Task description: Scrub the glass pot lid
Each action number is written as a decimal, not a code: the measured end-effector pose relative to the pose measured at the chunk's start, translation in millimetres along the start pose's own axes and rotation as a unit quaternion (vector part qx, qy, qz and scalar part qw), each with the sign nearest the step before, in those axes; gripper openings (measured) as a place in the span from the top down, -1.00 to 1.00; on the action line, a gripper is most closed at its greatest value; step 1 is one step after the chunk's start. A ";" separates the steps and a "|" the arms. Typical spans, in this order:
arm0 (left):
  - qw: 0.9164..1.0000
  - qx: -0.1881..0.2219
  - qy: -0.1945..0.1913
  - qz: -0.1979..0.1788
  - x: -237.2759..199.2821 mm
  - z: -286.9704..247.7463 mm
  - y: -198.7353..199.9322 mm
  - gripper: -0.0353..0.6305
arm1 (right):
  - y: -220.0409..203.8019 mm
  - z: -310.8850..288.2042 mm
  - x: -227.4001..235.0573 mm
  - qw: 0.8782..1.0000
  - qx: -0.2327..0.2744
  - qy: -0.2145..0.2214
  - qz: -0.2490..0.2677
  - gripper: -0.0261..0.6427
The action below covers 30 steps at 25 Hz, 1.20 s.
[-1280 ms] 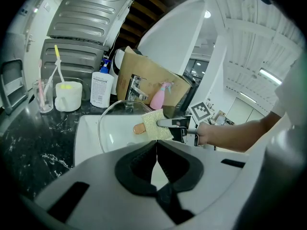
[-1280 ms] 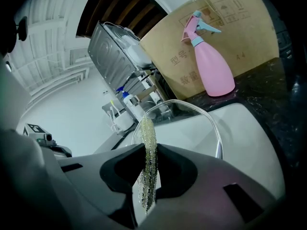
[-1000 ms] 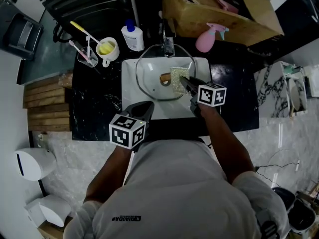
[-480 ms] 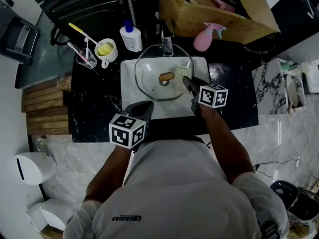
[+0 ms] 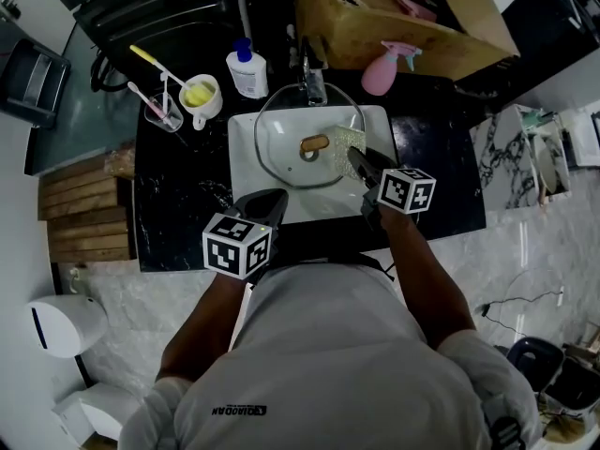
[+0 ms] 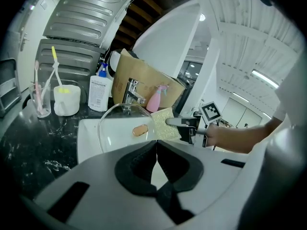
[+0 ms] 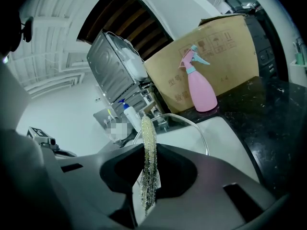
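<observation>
Glass pot lid sits in the white sink, tilted, with its far rim raised near the faucet and its tan knob turned up towards us. Our right tool is clamped on a pale yellow scrub pad. That tool's own view shows the pad edge-on, pinched between the two jaws and standing up out of them. The pad lies against the right part of the lid, just beside the knob. Our left tool hangs over the near rim of the sink, apart from the lid, its jaws closed together with nothing between them. On the dark marble desk, left of the faucet, we see a white bottle with a blue cap, a white mug with something yellow in it, and a clear glass holding toothbrushes. A pink spray bottle stands to the right of the faucet, in front of a cardboard box
</observation>
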<state>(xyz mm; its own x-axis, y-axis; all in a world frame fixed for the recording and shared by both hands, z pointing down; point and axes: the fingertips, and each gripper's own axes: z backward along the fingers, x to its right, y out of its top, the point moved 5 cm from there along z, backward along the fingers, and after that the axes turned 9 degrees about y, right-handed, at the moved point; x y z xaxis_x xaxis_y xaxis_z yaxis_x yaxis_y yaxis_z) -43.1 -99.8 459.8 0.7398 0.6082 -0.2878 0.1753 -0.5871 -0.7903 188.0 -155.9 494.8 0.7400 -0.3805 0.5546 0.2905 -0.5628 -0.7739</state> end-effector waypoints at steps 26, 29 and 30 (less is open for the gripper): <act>0.995 0.024 -0.053 -0.076 35.0 54.8 -18.6 0.85 | -36.0 59.5 -145.4 0.993 0.092 0.063 -0.025 0.66; 0.996 0.032 -0.039 -0.078 40.8 60.5 -19.4 0.85 | -34.6 65.0 -150.2 0.995 0.078 0.067 -0.001 0.66; 0.996 0.034 -0.035 -0.079 44.6 62.7 -20.7 0.85 | -35.6 67.7 -150.6 0.995 0.071 0.069 0.007 0.66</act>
<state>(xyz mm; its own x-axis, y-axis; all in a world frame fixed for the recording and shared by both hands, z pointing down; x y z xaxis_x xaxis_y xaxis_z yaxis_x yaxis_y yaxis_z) -54.4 -27.0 429.3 0.6588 0.7275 -0.1917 0.2396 -0.4444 -0.8632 107.3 -28.9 418.1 0.6564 -0.4904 0.5732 0.3716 -0.4510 -0.8114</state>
